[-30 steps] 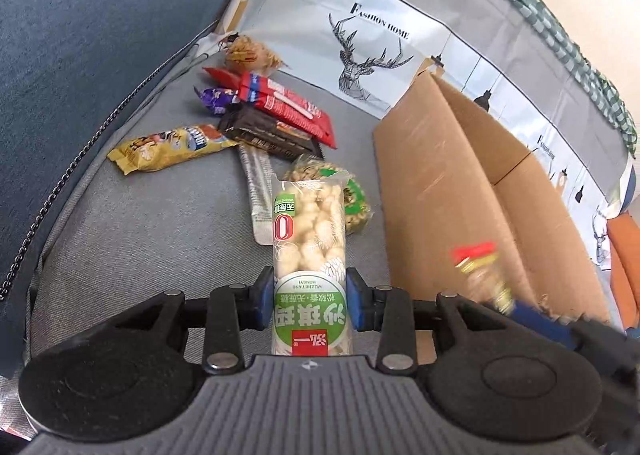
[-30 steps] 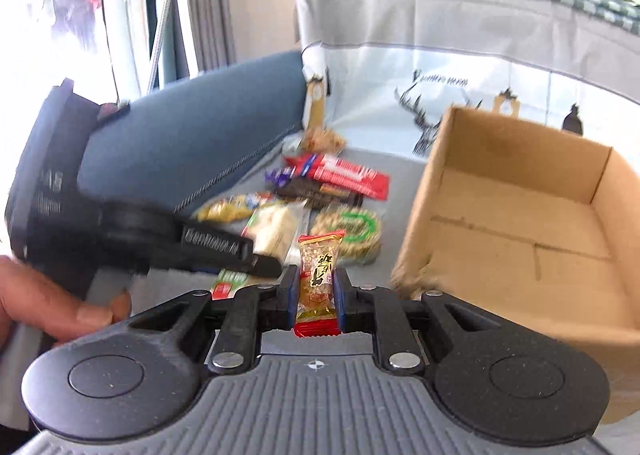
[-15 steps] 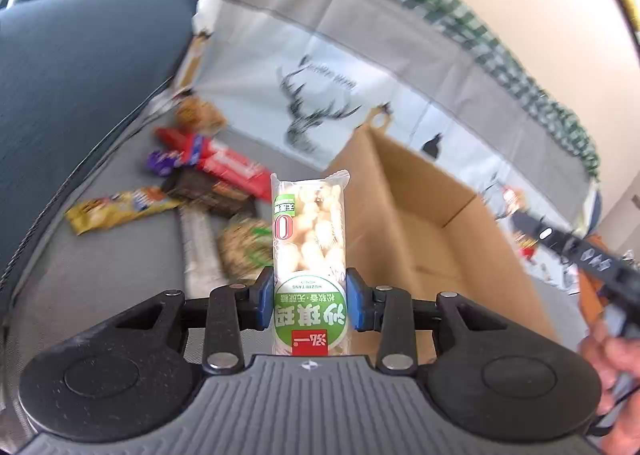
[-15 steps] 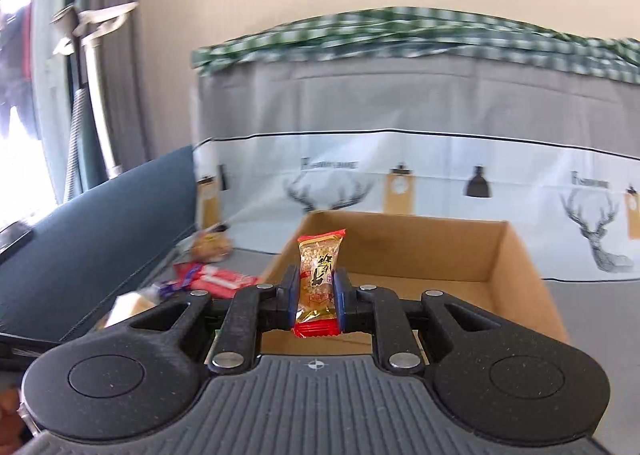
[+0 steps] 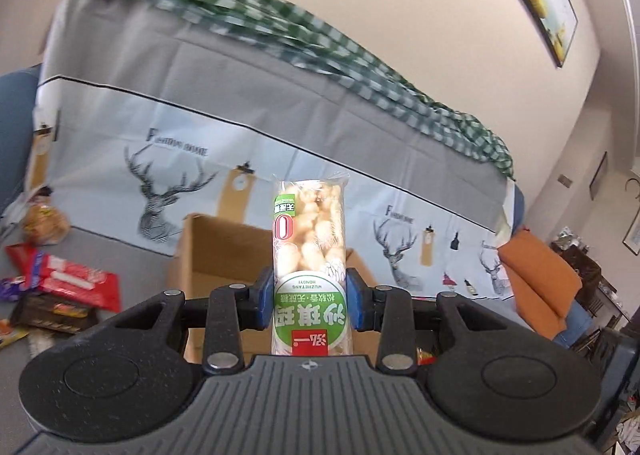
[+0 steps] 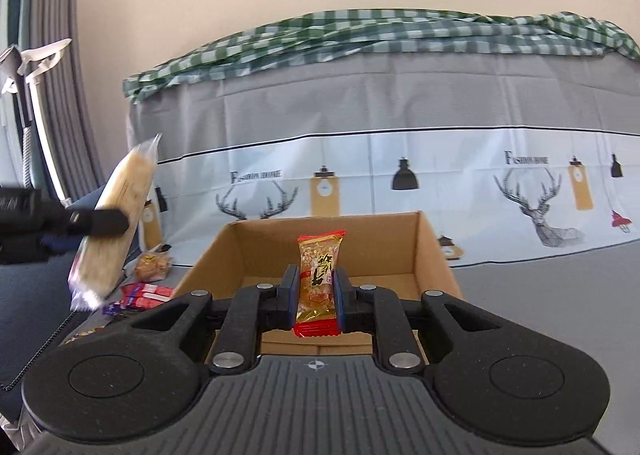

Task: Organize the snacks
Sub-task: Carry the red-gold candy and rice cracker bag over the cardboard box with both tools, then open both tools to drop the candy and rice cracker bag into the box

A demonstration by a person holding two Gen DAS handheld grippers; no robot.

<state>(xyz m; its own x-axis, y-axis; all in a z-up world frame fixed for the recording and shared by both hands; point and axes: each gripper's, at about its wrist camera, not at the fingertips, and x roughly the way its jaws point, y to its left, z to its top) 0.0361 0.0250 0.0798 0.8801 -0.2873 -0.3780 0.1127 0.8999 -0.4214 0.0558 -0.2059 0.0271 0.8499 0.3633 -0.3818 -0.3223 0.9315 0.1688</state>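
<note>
My left gripper (image 5: 310, 297) is shut on a tall clear pack of puffed snacks with a green label (image 5: 308, 251), held upright in front of the open cardboard box (image 5: 212, 255). In the right wrist view the same puffed-snack pack (image 6: 116, 223) shows tilted at the left, clamped by a left gripper finger (image 6: 100, 221). My right gripper (image 6: 316, 291) is shut on a small red and gold wrapped snack (image 6: 318, 275), held upright above the near edge of the cardboard box (image 6: 434, 255), whose inside looks bare.
Loose snacks lie on the grey sofa seat left of the box: a red pack (image 5: 72, 281), a dark bar (image 5: 52, 313), a round bun pack (image 5: 40, 221). A deer-print cover (image 6: 400, 175) hangs behind. An orange cushion (image 5: 540, 283) sits at the right.
Both grippers have risen and swung from the snack pile toward the box, each still gripping its snack. The left view now looks level at the sofa back, no longer down at the seat.
</note>
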